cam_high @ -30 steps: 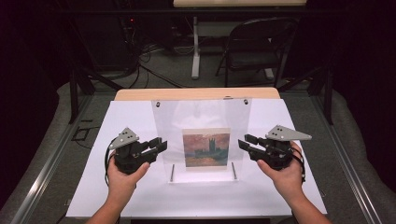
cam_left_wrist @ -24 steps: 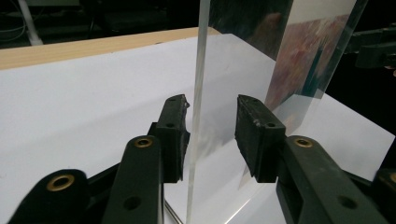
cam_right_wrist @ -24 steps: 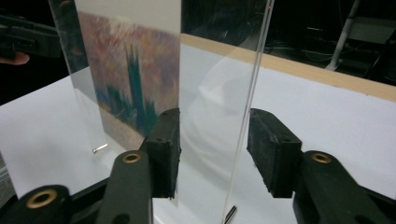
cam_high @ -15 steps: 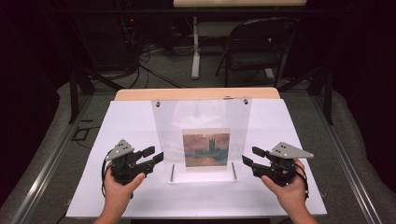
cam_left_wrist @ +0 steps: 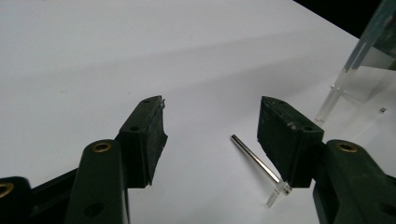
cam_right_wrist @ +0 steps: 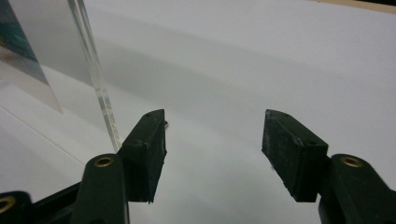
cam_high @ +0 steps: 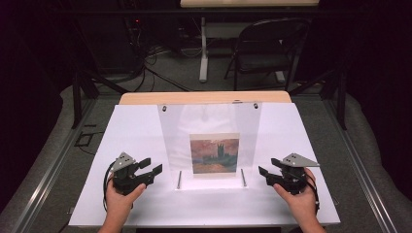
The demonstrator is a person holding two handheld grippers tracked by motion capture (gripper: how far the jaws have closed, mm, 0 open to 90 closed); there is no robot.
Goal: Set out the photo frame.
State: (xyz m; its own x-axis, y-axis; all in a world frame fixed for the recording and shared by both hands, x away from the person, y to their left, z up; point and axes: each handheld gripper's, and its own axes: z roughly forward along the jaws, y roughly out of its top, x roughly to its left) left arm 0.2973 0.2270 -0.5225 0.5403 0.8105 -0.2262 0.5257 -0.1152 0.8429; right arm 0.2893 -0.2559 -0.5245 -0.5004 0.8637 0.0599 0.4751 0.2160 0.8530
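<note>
A clear acrylic picture stand [cam_high: 209,126] leans upright mid-table, with a small print of a building under a red sky [cam_high: 214,153] inside it. Two metal pins [cam_high: 179,179] [cam_high: 243,177] lie at its base. My left gripper [cam_high: 151,166] sits low to the left of the stand and points at it. Its jaws have just been opening, with nothing between them. In the left gripper view [cam_left_wrist: 212,135] one pin [cam_left_wrist: 254,156] lies just ahead of the right jaw. My right gripper [cam_high: 267,167] mirrors it on the right, and its jaws have also just been opening. In the right gripper view [cam_right_wrist: 215,140] they are empty beside the stand's edge [cam_right_wrist: 100,88].
The white table top [cam_high: 136,126] has a wooden strip along its far edge. A black folding chair [cam_high: 265,48] and cables stand on the floor beyond. A metal rail [cam_high: 48,170] runs along each side of the table.
Both hands have sunk toward the table and drawn back toward the near edge. Both pairs of jaws stand wider apart than before.
</note>
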